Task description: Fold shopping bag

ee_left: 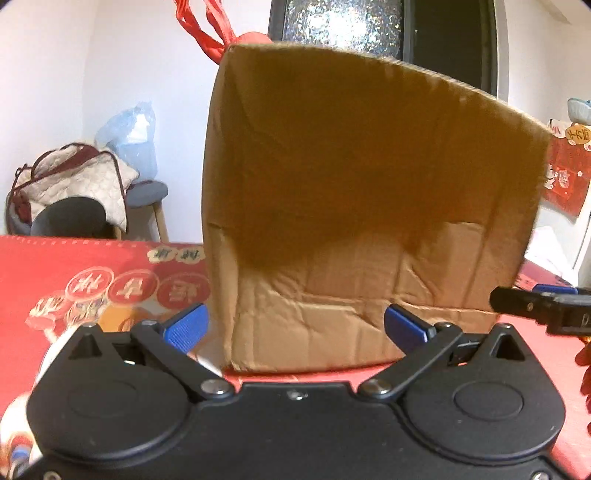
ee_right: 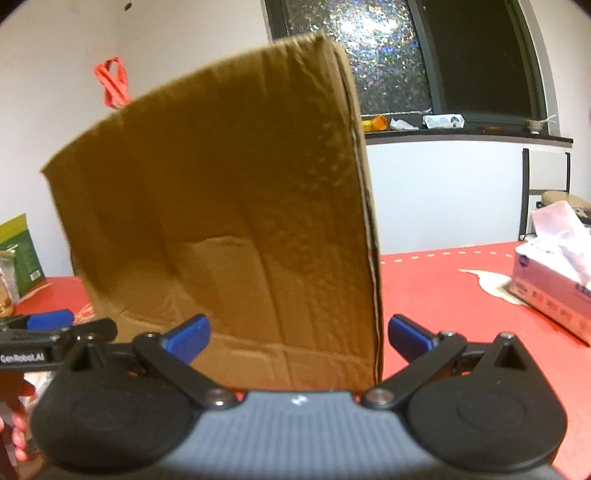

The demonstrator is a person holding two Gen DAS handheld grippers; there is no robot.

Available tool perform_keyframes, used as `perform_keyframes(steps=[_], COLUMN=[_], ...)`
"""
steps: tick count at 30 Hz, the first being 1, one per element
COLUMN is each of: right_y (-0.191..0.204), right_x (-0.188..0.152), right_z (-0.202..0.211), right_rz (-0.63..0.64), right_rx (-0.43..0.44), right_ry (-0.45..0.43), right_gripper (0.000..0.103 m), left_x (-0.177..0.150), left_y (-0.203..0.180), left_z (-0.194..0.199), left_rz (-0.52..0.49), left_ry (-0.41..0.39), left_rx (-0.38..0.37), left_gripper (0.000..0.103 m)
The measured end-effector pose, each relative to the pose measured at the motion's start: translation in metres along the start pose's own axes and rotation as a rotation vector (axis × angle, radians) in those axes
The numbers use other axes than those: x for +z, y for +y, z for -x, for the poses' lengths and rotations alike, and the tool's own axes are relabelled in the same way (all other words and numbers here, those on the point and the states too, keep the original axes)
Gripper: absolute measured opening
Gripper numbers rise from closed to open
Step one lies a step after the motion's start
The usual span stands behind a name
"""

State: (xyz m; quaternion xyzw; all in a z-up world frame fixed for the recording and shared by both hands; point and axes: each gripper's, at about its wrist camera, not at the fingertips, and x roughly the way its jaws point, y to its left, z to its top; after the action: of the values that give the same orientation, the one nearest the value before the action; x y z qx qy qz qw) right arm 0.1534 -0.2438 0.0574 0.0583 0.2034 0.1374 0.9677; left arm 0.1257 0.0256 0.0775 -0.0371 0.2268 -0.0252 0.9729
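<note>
A: Which step is judged to be in hand, and where is the bag found?

B: The shopping bag (ee_left: pixel 369 206) is seen standing upright and fully opened out on the red tablecloth (ee_right: pixel 461 295), its red handles (ee_left: pixel 207 33) raised above its rim; no fold is visible yet, so the opening step, the approach before the sides are collapsed, is judged to be in hand

A: How are the grippers posed?

B: The left gripper (ee_left: pixel 295 325) is held low and level just in front of the bag's base, its blue pads (ee_left: pixel 188 326) set wide apart and nothing gripped; the bag's near left corner lies between them, though contact cannot be confirmed; the right gripper (ee_right: pixel 297 334) is posed likewise at the bag's right edge, jaws spread wide and empty, with the vertical seam just inside its right finger

A: What is called for next?

B: Most likely the side panels must be pressed inward along the existing creases so that the bag is flattened; care is advised, since a tissue box (ee_right: pixel 554 280) sits to the right of the bag and light paper may slide or tip
</note>
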Motion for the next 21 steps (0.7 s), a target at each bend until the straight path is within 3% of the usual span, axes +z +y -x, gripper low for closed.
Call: perform_keyframes(steps=[10,15,21], right_y=[0.029,0.043,0.04], right_x=[-0.025,-0.038,-0.057], right_z=[0.105,0.126,0.143], right_rz=[0.038,0.046,0.057], right_rx=[-0.02,-0.072,-0.131], right_ry=[0.015,0.053,0.077], right_gripper=[0.102,0.102,0.102], left_x=[-0.021,-0.045,-0.065], left_y=[-0.022,-0.03,-0.024], left_z=[0.072,0.112,0.143], left_rz=[-0.035,-0.039,0.053], left_ry=[0.006,0.021,0.055], left_rx=[0.049,0.042,0.044], left_gripper=[0.103,0.103,0.103])
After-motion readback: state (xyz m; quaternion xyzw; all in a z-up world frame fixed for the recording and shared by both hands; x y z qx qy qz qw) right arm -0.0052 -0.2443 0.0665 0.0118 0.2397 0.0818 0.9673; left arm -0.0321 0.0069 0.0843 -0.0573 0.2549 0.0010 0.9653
